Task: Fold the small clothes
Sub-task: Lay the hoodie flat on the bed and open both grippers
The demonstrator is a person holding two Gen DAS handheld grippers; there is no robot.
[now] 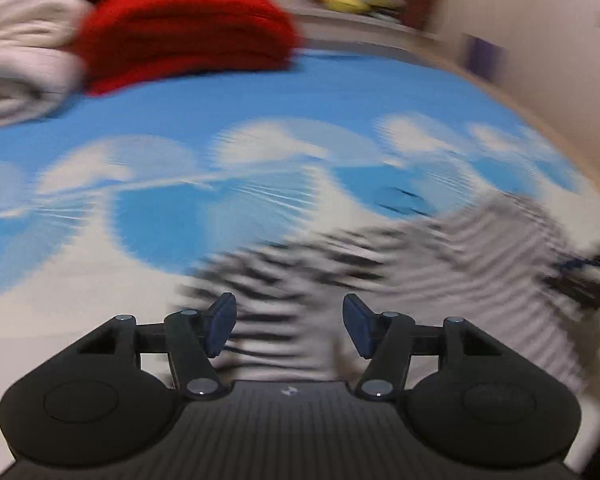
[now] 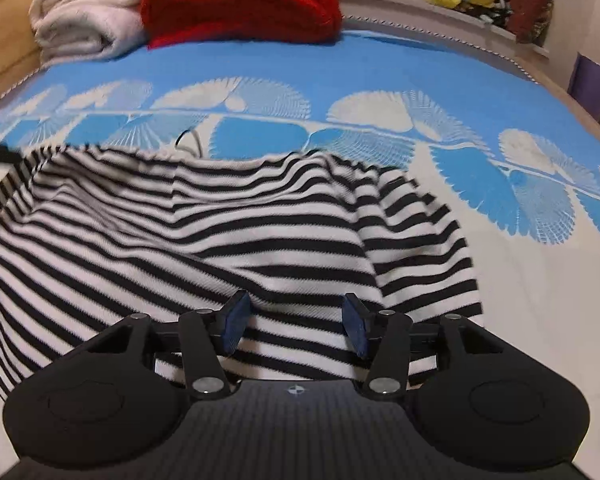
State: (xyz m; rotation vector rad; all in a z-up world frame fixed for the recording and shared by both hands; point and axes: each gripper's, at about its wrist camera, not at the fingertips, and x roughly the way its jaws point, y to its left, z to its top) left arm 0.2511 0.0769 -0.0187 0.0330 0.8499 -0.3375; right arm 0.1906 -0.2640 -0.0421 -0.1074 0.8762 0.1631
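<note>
Striped garment (image 2: pixel 204 232) lies rumpled on the blue-and-white bedspread (image 2: pixel 380 76), folding barely begun.
Your left gripper (image 1: pixel 289 326) and right gripper (image 2: pixel 296 326) both hover over it, jaws apart, gripping nothing.

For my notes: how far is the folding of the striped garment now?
Done: the striped garment lies on the blue and white bedcover, one side apparently turned over. In hand: nothing; the left claw and right claw are both open above the cloth. Left: it is rumpled, not a neat packet, so more folds seem needed.
</note>
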